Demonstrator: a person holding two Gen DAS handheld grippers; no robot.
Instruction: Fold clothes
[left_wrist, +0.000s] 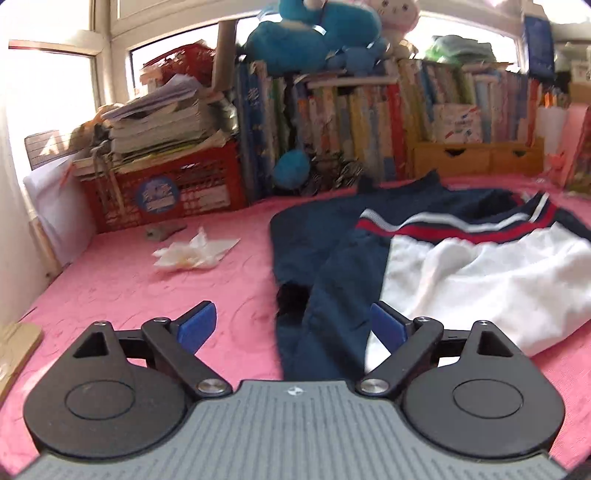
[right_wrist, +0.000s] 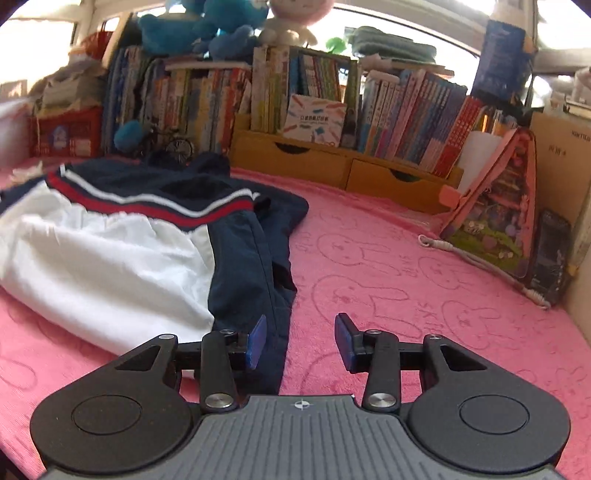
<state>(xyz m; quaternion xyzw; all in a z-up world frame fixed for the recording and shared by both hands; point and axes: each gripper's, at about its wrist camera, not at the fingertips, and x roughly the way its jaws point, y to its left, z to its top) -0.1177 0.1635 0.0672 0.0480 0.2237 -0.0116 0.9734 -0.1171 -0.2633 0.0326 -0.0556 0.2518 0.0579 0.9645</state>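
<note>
A navy and white jacket (left_wrist: 424, 258) with red and white stripes lies on the pink cloth (left_wrist: 147, 288). My left gripper (left_wrist: 291, 325) is open over the jacket's left navy sleeve (left_wrist: 325, 295), which runs between its blue pads. In the right wrist view the same jacket (right_wrist: 122, 236) lies at the left. My right gripper (right_wrist: 301, 341) is open at the jacket's right navy sleeve (right_wrist: 266, 280); its left pad is over the sleeve's edge, its right pad over bare pink cloth (right_wrist: 406, 280).
A crumpled white tissue (left_wrist: 192, 253) lies left of the jacket. A red crate (left_wrist: 162, 188) with stacked papers, rows of books (left_wrist: 369, 122) and wooden drawers (right_wrist: 332, 166) line the back. A pink bag (right_wrist: 495, 210) with a cord leans at the right.
</note>
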